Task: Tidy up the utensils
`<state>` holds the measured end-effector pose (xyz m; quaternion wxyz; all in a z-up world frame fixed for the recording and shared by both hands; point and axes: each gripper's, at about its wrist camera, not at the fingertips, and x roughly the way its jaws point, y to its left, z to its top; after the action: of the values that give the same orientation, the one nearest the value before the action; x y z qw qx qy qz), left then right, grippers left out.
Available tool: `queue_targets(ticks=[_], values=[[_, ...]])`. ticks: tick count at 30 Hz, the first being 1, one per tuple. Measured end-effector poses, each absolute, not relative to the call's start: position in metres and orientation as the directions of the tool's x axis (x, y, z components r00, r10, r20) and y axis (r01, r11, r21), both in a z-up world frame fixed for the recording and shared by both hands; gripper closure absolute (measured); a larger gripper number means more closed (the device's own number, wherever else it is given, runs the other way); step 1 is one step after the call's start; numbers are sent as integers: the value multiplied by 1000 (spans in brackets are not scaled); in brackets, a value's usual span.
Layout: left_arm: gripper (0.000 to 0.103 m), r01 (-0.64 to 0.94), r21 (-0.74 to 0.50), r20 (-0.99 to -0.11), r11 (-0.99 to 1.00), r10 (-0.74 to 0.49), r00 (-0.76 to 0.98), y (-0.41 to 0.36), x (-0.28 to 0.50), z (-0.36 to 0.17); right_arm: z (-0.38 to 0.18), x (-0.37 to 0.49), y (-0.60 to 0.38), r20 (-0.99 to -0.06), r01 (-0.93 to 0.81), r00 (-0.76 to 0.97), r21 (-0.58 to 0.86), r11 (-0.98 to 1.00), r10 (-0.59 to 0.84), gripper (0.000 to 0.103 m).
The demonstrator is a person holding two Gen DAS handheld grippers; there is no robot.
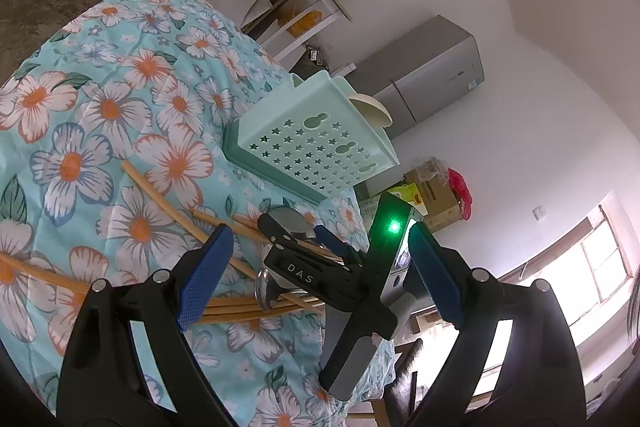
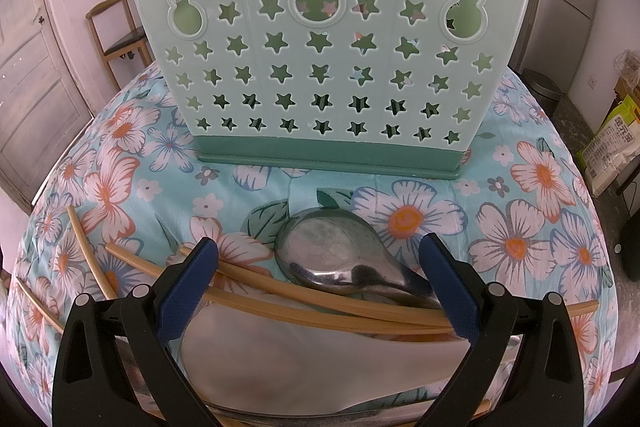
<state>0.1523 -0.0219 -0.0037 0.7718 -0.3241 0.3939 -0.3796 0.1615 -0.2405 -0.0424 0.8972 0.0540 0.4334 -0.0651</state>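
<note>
— Steel was what sat nearest the right tool (image 2: 318,277), wasn't it?

— It was. The metal spoon (image 2: 334,259) lay between that tool's blue pads, bowl forward and toward the left, handle running back and to the right under the right-hand pad (image 2: 448,287). The jaws stood wide and held nothing.

— And its long axis?

— Slanted across the gap, not along it. Just below it the bamboo chopsticks (image 2: 320,301) crossed almost square to the tool's reach, and a pale, flat spoon-like piece (image 2: 304,359) lay lower, closest to the camera. All were piled together on the floral cloth over the table (image 2: 520,227).

— Which hand was nearer?

— The right, I judged. From the left wrist view, the right tool (image 1: 298,229) hovered low over the pile with the spoon's bowl (image 1: 289,219) at its tips. The left tool (image 1: 316,279) hung behind and higher, its own jaws spread and empty, tilted so the room leaned.

— The pose of the right one?

— Pitched down toward the cloth, fingers straddling the spoon. Whether a pad touched metal I couldn't tell.

— And farther off?

— The mint utensil holder (image 2: 328,47), upright with star cut-outs, stood straight ahead beyond the spoon, well apart from the pile. Something cream (image 1: 372,109) showed at its far rim. The coming closure probably depended on catching the spoon alone, clear of the chopsticks.
</note>
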Motion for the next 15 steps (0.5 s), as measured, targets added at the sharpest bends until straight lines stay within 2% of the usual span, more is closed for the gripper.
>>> queue_targets(ticks=[15], values=[[18, 327, -800, -364, 502, -841, 401, -24, 153, -4, -42, 161, -240, -785, 164, 615, 41, 986, -70, 6]])
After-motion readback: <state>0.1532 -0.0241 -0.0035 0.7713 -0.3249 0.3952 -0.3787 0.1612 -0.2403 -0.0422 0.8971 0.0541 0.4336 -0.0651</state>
